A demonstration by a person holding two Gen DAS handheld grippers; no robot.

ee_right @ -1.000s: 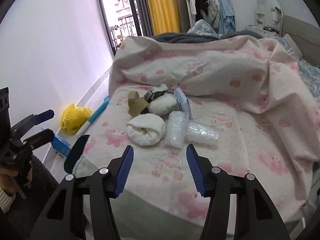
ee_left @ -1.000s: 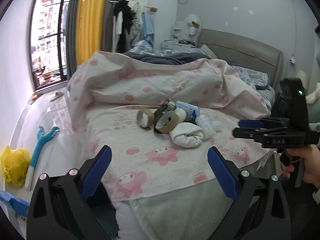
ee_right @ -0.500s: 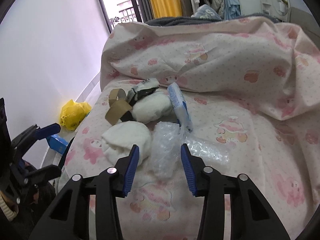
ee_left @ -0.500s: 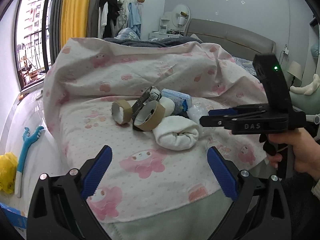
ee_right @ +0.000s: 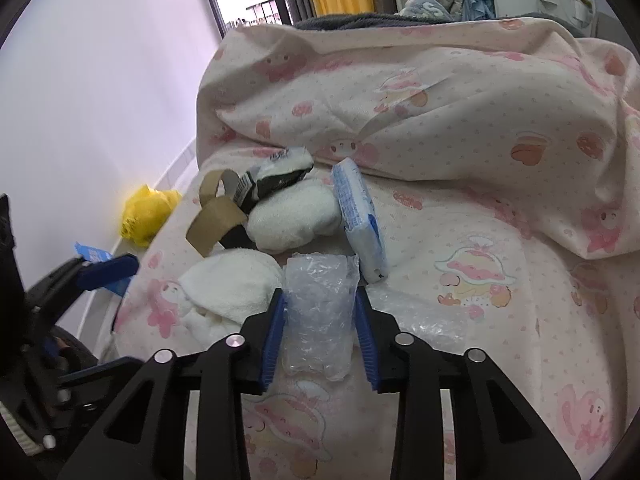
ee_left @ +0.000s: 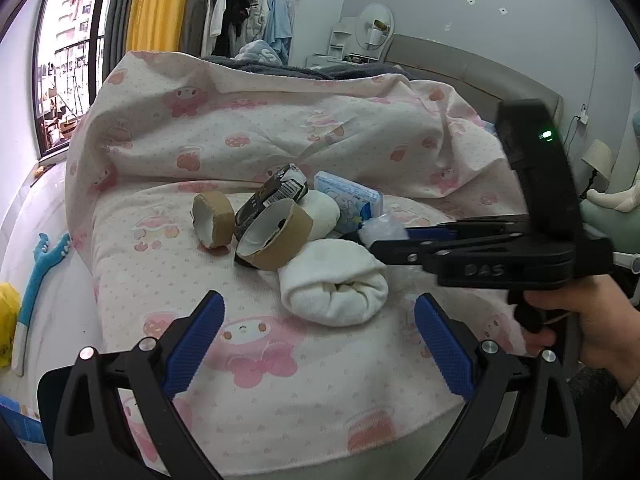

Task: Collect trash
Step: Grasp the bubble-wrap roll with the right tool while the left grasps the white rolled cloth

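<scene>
On the pink-patterned bedspread (ee_left: 260,360) lies a pile of trash. It holds two cardboard tape cores (ee_left: 276,240), a black wrapper (ee_left: 276,194), a blue tissue pack (ee_right: 358,224) and two rolled white cloths (ee_left: 334,294). A crumpled clear plastic wrap (ee_right: 320,312) lies at its near side. My right gripper (ee_right: 320,300) is closing, and its blue pads touch both sides of that wrap. In the left wrist view, the right gripper (ee_left: 376,246) reaches in from the right, held by a hand. My left gripper (ee_left: 319,304) stands open near the bed's edge, with nothing between its fingers.
A heaped duvet (ee_right: 440,100) rises right behind the pile. A second clear plastic piece (ee_right: 420,320) lies right of the held wrap. On the floor to the left are a yellow bag (ee_right: 146,214) and a blue toy (ee_left: 40,264). The window and curtain stand beyond.
Both grippers have come forward and down toward the pile. The right gripper's jaws have narrowed around the clear plastic wrap. The left gripper stays wide open.
</scene>
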